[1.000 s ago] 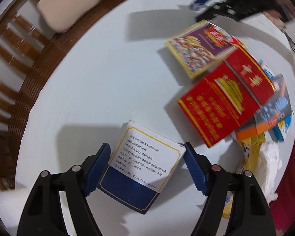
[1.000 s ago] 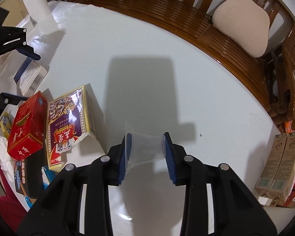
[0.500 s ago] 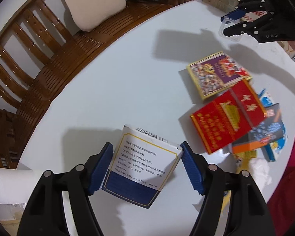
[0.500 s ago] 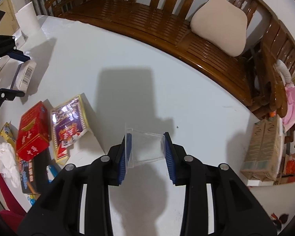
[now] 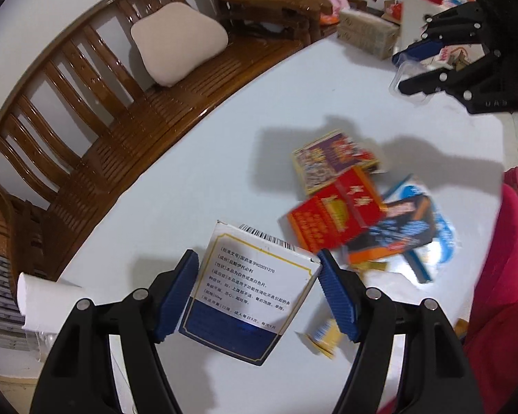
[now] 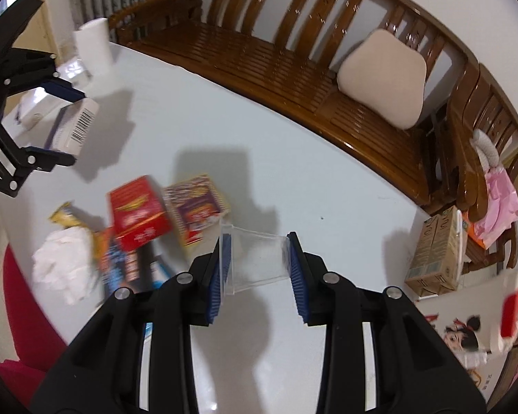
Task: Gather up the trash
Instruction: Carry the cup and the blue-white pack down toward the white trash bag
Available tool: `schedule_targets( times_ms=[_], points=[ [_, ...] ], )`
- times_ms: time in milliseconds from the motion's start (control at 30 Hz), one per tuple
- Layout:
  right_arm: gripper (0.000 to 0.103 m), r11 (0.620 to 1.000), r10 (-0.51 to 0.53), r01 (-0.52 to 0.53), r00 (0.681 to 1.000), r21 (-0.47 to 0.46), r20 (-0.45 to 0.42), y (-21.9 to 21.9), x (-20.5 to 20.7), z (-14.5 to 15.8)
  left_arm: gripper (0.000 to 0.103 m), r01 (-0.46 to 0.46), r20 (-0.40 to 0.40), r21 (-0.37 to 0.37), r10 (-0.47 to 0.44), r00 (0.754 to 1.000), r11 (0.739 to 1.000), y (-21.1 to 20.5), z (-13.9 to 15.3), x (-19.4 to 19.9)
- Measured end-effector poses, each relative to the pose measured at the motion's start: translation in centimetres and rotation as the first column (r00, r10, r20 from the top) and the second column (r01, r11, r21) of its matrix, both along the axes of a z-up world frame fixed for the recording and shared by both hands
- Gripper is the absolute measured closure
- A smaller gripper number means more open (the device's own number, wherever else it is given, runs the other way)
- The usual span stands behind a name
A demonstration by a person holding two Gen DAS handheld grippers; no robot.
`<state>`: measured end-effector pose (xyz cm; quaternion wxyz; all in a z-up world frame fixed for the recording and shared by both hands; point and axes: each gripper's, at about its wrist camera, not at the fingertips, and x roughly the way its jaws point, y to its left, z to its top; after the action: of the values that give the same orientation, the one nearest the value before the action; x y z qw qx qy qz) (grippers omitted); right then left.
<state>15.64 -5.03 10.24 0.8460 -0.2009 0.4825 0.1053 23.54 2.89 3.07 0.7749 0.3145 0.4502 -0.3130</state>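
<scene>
Two tongs each pinched trash above the white round worktop: left tongs held a white-and-blue cardboard box, right tongs a clear plastic tray, likely for carrying away.

I see a white box with a navy band, gold border and black barcode; at its two o'clock lie a red-and-gold carton and a purple-and-yellow patterned one. My fingers carry ribbed blue pads.
</scene>
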Motion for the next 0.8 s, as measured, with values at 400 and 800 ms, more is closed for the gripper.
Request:
schedule_targets(
  times_ms=[400,800],
  points=[
    [0.069,0.993,0.117,-0.118,0.993,0.008,0.030,4.8,-9.5,2.3,0.035,0.048,0.018,0.007,-0.048,0.999,0.999,0.1,1.6,-8.4],
    [0.069,0.980,0.198,-0.198,0.980,0.017,0.014,7.8,-15.7,1.3,0.035,0.097,-0.017,-0.027,-0.098,0.995,0.995,-0.3,0.7,-14.5]
  ],
)
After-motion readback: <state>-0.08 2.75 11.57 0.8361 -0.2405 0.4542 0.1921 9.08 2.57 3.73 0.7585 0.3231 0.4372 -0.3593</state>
